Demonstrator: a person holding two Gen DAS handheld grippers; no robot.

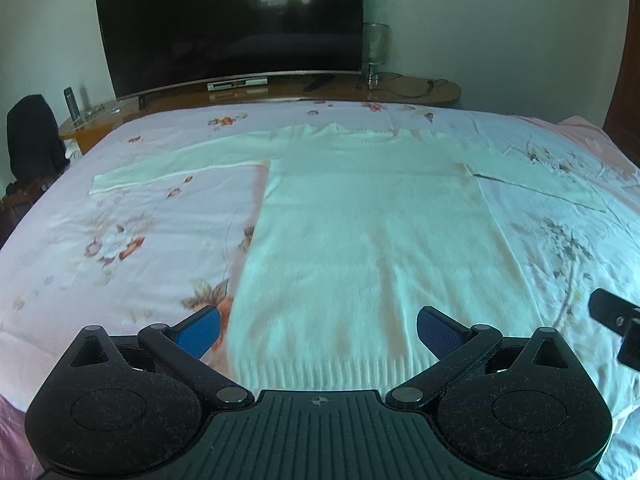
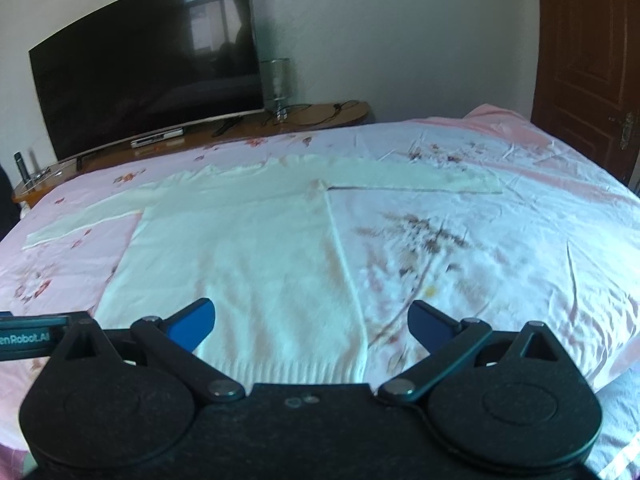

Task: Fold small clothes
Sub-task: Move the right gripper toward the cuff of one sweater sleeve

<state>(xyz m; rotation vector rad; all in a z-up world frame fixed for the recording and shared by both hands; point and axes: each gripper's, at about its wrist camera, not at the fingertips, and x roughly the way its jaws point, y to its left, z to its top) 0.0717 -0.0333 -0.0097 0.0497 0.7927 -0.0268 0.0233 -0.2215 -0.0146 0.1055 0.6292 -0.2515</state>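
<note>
A white knit sweater (image 1: 360,220) lies flat on the bed with both sleeves spread out to the sides and its ribbed hem nearest me. It also shows in the right wrist view (image 2: 240,248). My left gripper (image 1: 319,330) is open and empty, just above the hem near its left corner. My right gripper (image 2: 312,320) is open and empty, above the hem's right corner. Part of the right gripper (image 1: 616,320) shows at the right edge of the left wrist view, and part of the left gripper (image 2: 32,334) at the left edge of the right wrist view.
The bed carries a pink floral sheet (image 1: 120,240). Beyond its far edge stands a wooden TV stand (image 1: 280,94) with a large dark television (image 1: 232,24), a lamp (image 1: 376,56) and a bottle (image 1: 71,101). A brown door (image 2: 588,60) is at the right.
</note>
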